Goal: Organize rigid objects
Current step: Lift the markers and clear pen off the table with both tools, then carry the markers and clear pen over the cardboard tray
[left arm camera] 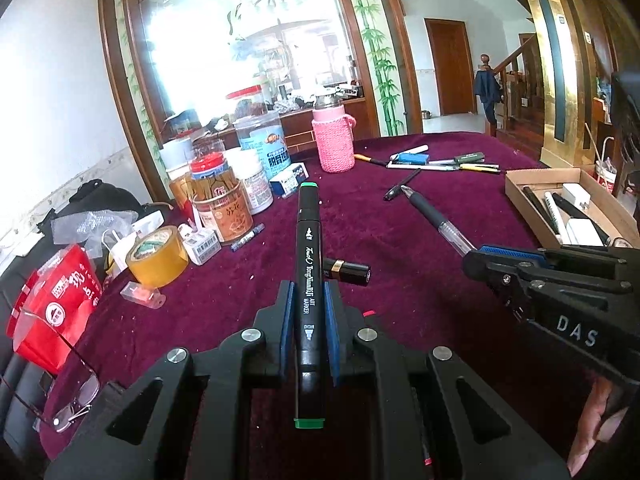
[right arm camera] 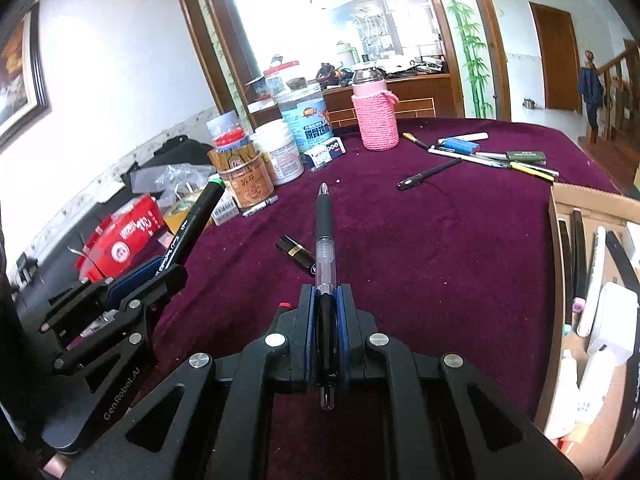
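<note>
The desk (left arm camera: 420,248), covered in maroon cloth, carries a cardboard box (left arm camera: 516,184) at its right edge; the box already holds pens and white items. Jars and a pink knit-covered bottle (left arm camera: 333,140) stand well to the left of the box. Loose pens (left arm camera: 444,162) lie behind the box, and a small black tube (left arm camera: 348,270) lies left of it. To do this step well, carry each item level over the box, align it with the pens inside, lower, then release. The left gripper (left arm camera: 309,332) pinches a black art marker (left arm camera: 307,264), held above the desk left of the box. The right gripper (right arm camera: 325,328) pinches a gel pen (right arm camera: 325,240), nearer the box.
</note>
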